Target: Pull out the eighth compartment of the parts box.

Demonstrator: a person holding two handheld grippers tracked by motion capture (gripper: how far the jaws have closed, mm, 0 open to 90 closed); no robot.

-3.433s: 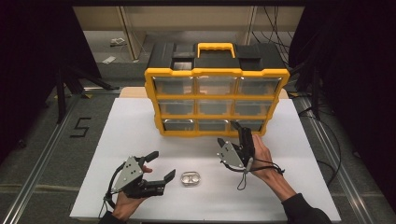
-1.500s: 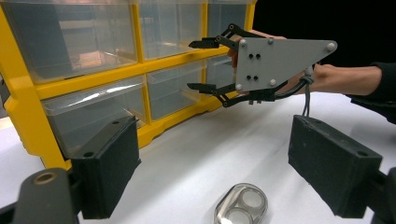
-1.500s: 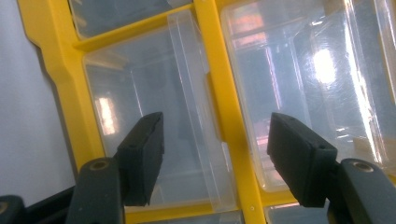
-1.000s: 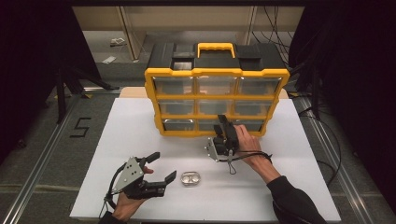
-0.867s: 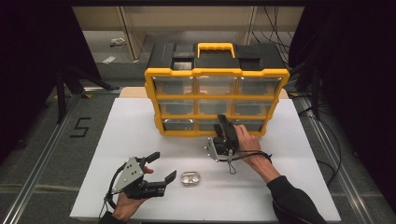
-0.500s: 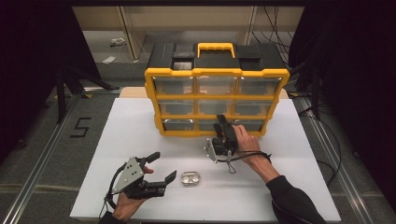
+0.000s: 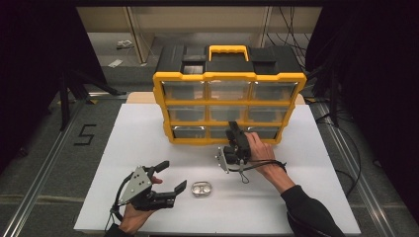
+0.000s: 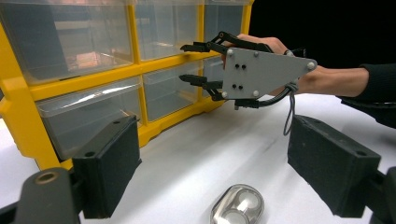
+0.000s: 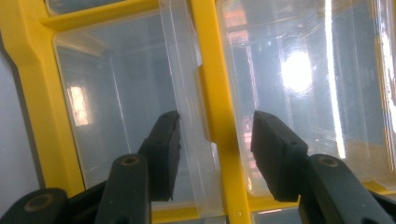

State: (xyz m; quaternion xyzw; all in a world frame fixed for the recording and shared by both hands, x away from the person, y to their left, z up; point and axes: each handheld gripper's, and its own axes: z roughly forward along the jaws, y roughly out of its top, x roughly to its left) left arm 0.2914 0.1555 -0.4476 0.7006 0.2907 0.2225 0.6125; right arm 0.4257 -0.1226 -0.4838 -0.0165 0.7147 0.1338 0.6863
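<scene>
Yellow plastic frames the drawer cabinet (image 7: 229, 106), which stands upright at the far edge of the white table (image 7: 128, 138), centred between its left and right edges, with its black top and yellow handle facing up. The cabinet holds three rows of clear drawers.

My right gripper (image 7: 232, 132) is raised to the bottom row, at the middle drawer (image 7: 220, 132). In the right gripper view my two black jaws straddle a yellow divider bar of the frame (image 9: 212, 116): one pad lies in front of the clear drawer on one side of the bar, by its raised lip, and the other pad in front of the neighbouring clear drawer. The jaws have just been closing and now stand partly apart; the pads do not yet press on the lip or the bar, so nothing is gripped. In the left gripper view this gripper (image 8: 198, 63) points level at the drawer fronts, its grey three-cornered plate (image 8: 261, 72) facing the camera.

My left gripper (image 7: 170, 177) rests low near the near-left corner of the table, jaws wide apart and holding nothing. Its pads (image 8: 109, 163) frame bare table surface.

A small shiny metal tin (image 7: 201, 188) lies flat on the table near the near edge, just beside the left gripper's jaw tips and well apart from the cabinet.
</scene>
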